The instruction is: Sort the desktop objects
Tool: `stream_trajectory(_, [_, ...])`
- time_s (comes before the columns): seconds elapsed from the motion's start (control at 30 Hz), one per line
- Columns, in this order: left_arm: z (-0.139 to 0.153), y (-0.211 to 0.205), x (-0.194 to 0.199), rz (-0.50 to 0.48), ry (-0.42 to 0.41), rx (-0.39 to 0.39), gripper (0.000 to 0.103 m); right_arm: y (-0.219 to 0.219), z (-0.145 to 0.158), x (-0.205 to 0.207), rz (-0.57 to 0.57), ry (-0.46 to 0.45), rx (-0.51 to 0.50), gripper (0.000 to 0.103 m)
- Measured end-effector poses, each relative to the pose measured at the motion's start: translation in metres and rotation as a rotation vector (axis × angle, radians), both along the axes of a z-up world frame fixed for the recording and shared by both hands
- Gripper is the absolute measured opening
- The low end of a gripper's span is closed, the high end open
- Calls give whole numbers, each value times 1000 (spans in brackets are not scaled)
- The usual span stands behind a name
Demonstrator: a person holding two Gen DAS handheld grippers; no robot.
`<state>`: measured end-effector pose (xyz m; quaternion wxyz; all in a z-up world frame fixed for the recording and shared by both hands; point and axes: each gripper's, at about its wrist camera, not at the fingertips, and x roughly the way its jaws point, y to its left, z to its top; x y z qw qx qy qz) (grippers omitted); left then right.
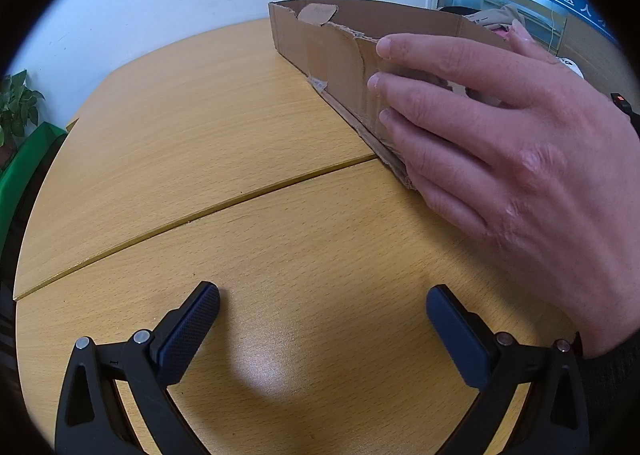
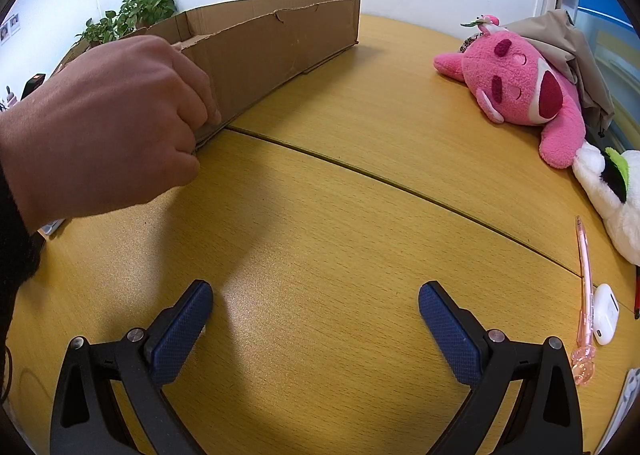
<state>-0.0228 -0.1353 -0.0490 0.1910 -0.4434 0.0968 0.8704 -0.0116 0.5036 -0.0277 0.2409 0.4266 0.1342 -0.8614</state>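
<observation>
A shallow brown cardboard box (image 1: 320,51) stands on the wooden desk (image 1: 224,143); it also shows in the right wrist view (image 2: 276,47). A bare hand (image 1: 504,143) grips the box's near corner, also seen in the right wrist view (image 2: 108,123). My left gripper (image 1: 323,315) is open and empty above the desk, short of the box. My right gripper (image 2: 316,311) is open and empty above bare desk. On the right lie a pink plush toy (image 2: 520,83), a white plush toy (image 2: 612,195), a pink pen (image 2: 585,295) and a white earbud case (image 2: 605,314).
A seam (image 2: 400,185) runs across the desk. A beige cloth (image 2: 576,51) lies behind the pink plush. A red pen tip (image 2: 637,295) shows at the far right edge. Green plants (image 2: 136,15) stand behind the box by the white wall.
</observation>
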Motion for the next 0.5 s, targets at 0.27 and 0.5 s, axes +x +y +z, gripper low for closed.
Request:
stream_trajectory(0.27, [0,4,-1,1,0,-1,103,0,0,0,0,0,0,103])
stream_trajectory(0.5, [1,7,-2,1,0,-1,103,0,0,1,1,0,0,103])
